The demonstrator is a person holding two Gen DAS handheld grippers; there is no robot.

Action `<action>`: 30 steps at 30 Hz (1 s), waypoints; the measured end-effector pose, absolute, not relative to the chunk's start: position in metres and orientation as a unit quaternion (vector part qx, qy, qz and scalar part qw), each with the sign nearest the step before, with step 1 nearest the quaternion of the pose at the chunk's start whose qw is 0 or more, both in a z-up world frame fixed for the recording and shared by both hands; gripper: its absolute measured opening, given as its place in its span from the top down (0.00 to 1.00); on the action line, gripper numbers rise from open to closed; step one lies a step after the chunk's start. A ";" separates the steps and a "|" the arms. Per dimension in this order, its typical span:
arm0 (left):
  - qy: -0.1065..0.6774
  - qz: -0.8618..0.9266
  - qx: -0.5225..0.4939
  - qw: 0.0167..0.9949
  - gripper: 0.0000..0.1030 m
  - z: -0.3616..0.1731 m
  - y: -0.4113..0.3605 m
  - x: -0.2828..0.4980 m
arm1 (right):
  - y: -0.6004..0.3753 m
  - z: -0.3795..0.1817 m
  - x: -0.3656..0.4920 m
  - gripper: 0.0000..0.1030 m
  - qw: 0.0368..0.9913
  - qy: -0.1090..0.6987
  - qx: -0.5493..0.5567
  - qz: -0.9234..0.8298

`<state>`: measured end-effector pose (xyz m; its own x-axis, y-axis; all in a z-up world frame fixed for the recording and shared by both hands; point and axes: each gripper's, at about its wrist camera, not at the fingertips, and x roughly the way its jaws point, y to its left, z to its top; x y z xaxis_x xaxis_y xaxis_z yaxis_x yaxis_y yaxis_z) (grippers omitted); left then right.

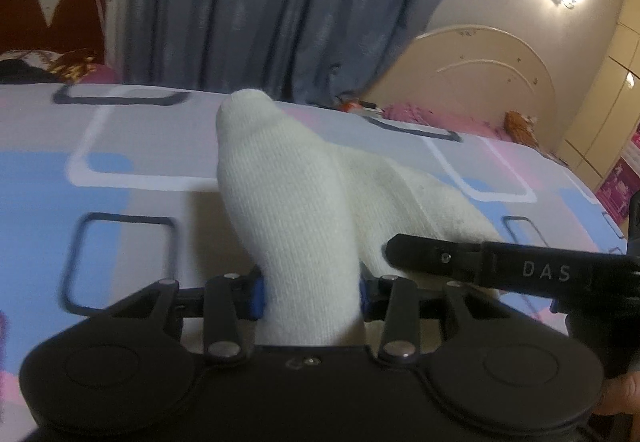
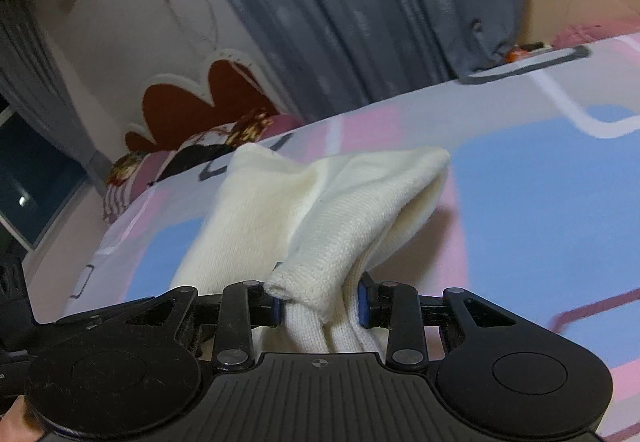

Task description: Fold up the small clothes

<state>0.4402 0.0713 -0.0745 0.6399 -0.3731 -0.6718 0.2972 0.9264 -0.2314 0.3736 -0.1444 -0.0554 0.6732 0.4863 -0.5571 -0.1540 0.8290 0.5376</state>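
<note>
In the left wrist view, the left gripper point(image 1: 312, 296) is pinching a soft white sock point(image 1: 288, 202), its toe rising ahead over the bed point(image 1: 100, 146). In the right wrist view, the right gripper point(image 2: 320, 308) is clamping the sock's point(image 2: 320, 210) limp, light cuff; such knit is likely best held by its ends.

My left wrist camera sits just behind the left gripper point(image 1: 312, 298), low and close over the bedsheet point(image 1: 120, 178), facing level across it toward the grey curtain point(image 1: 248, 2) straight ahead. My right wrist camera rides behind the right gripper point(image 2: 320, 302), equally close to the sheet, rolled sideways, with the curtain up and right of centre. Both views share the curtain, the sheet and the white sock point(image 1: 296, 210) in front of it.
</note>
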 end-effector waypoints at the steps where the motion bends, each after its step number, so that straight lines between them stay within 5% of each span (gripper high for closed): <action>1: 0.382 -0.183 -0.051 0.904 0.62 -0.075 0.081 0.443 | -0.131 -0.056 0.377 0.68 0.885 0.362 0.229 0.183; 11: 0.405 -0.142 -0.072 0.901 0.60 -0.111 0.173 0.469 | -0.034 -0.094 0.421 0.68 0.871 0.394 0.215 0.200; 17: 0.408 -0.132 -0.072 0.900 0.31 -0.136 0.190 0.472 | -0.032 -0.124 0.432 0.60 0.868 0.417 0.212 0.166; 20: 0.401 -0.128 -0.081 0.903 0.31 -0.129 0.197 0.471 | -0.044 -0.123 0.429 0.50 0.875 0.410 0.212 0.147; 26: 0.344 -0.112 -0.046 0.931 0.35 -0.105 0.192 0.462 | -0.032 -0.107 0.427 0.50 0.899 0.398 0.142 0.117; 30: 0.398 -0.112 -0.043 0.909 0.38 -0.122 0.182 0.479 | -0.016 -0.102 0.421 0.50 0.912 0.380 0.104 0.116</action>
<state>0.4792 0.1819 -0.1223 0.6580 -0.2385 -0.7143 0.1694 0.9711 -0.1682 0.4206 -0.0158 -0.1021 0.6850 0.2904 -0.6682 -0.1319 0.9514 0.2783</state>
